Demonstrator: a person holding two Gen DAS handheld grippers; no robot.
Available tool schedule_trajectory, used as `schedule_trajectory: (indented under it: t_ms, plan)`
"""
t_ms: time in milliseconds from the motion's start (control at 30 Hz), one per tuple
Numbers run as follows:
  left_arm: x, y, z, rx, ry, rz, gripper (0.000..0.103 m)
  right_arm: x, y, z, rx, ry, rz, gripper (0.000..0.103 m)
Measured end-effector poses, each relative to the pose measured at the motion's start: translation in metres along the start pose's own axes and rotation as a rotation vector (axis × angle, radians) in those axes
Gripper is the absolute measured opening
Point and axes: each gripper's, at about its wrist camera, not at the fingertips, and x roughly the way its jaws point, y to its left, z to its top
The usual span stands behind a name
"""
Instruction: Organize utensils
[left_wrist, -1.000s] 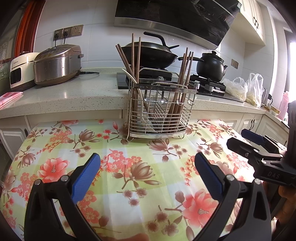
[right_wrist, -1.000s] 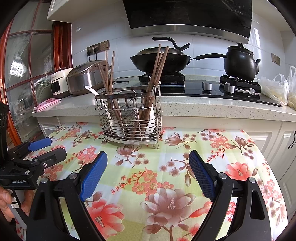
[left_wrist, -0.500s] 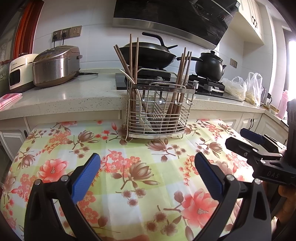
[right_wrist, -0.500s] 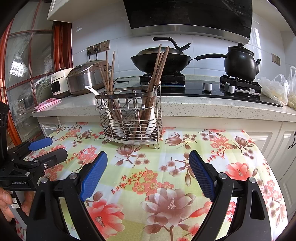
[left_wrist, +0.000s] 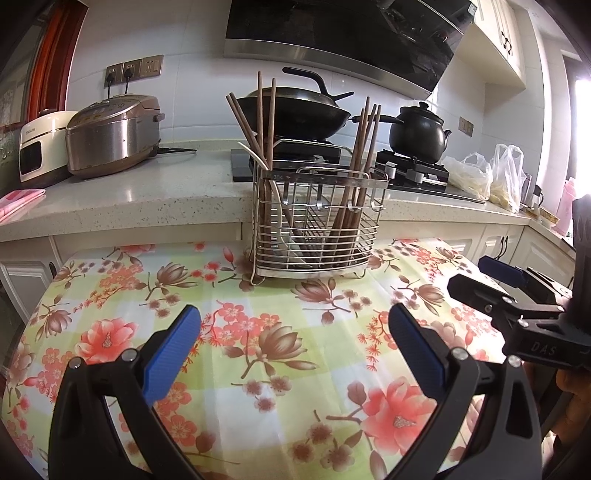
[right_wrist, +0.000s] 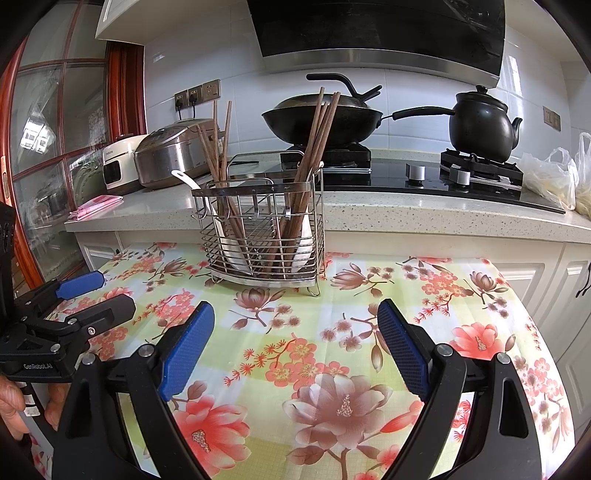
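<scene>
A silver wire utensil basket (left_wrist: 314, 221) holding brown wooden chopsticks (left_wrist: 360, 162) stands at the far edge of the flower-patterned counter (left_wrist: 258, 332). The left tool (left_wrist: 295, 354) and right tool (right_wrist: 295, 347) hover nearer, both spread wide, gripping nothing.

We see white tiled wall (right_wrist: 236, 122) behind speckled stone counter (right_wrist: 406, 214). Black range hood (right_wrist: 376, 29) hangs above counter's middle. Window with red-brown frame (right_wrist: 48, 147) lets in daylight at counter's left end. White cabinets (left_wrist: 498, 22) up top; floral tablecloth (right_wrist: 332, 332) covers table.
</scene>
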Motion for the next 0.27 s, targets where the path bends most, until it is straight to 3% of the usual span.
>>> schedule_trajectory:
  t_ms: [267]
  plan:
    - [0.0031, 0.0000, 0.0000, 0.011, 0.013, 0.014, 0.098, 0.0004, 0.0001, -0.0001, 0.000, 0.001, -0.001, 0.084]
